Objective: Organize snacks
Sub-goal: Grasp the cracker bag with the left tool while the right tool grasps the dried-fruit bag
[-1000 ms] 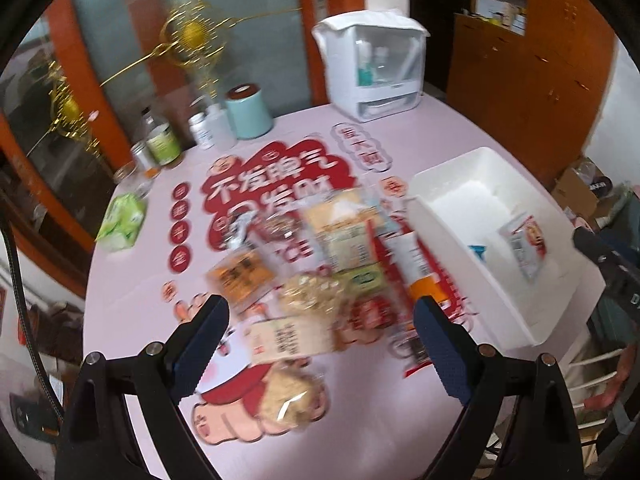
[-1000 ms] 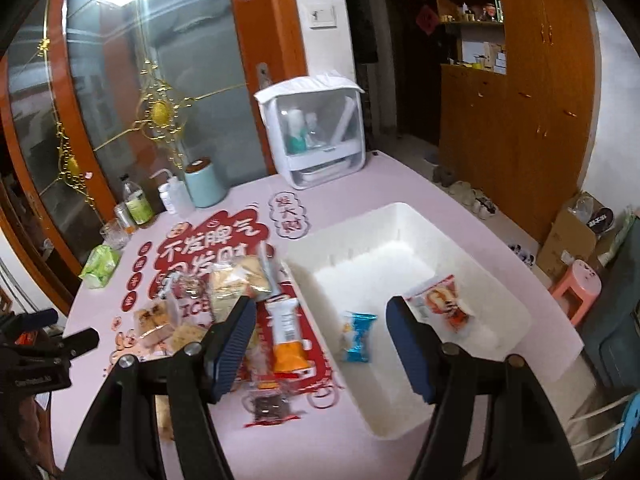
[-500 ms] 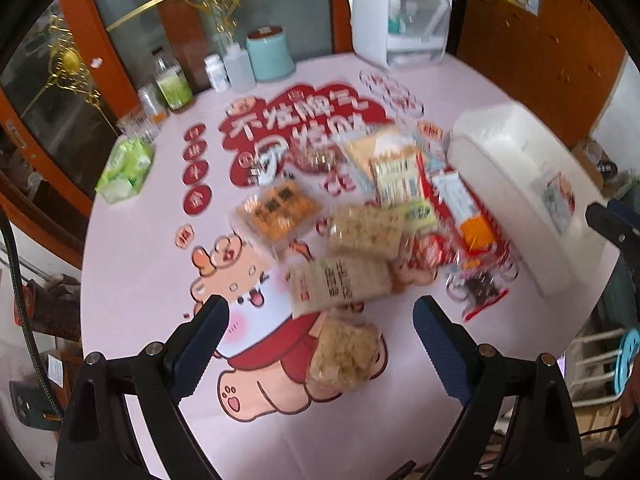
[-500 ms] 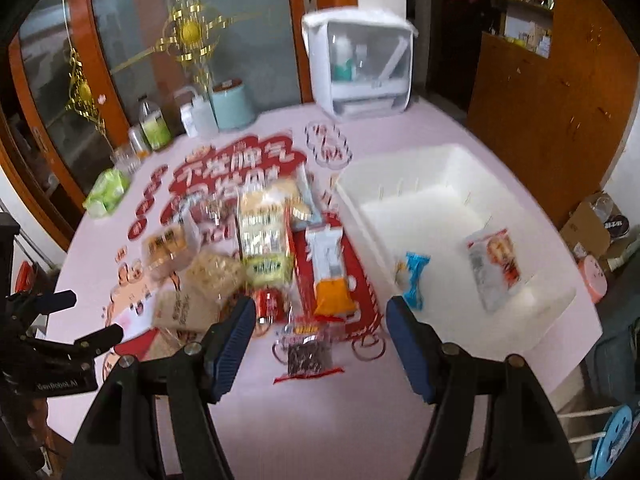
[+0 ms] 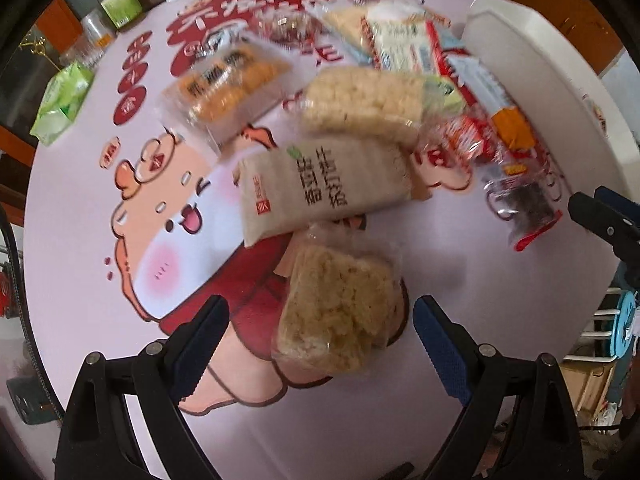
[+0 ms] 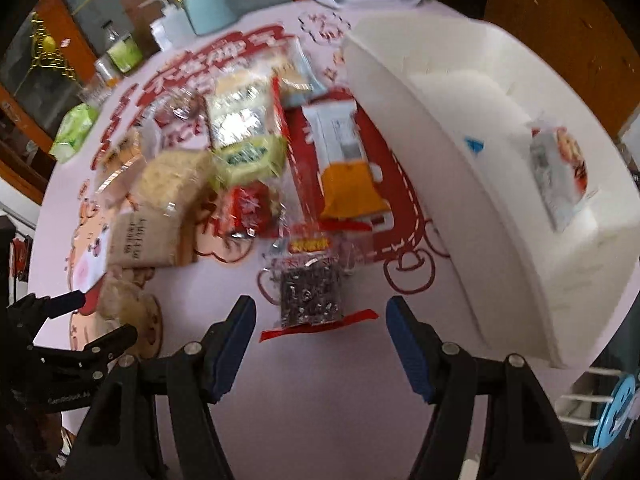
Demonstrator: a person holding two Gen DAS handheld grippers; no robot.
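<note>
Both tools point steeply down over pink table (image 5: 72,240).

Left gripper (image 5: 318,330): jaws spread wide, holding nothing; clear pack of pale rice crackers (image 5: 336,316) lies between fingertips, pads off it. Brown paper packet (image 5: 324,188) just beyond.

Right gripper (image 6: 320,330): jaws partly apart, empty; dark seed packet with red edge (image 6: 310,290) lies just ahead of gap, untouched.

Snack heap (image 6: 240,128) mid-table, left of white bin (image 6: 420,128). Bin at right holds two packets: blue one (image 6: 474,146), printed one (image 6: 560,168).
</note>
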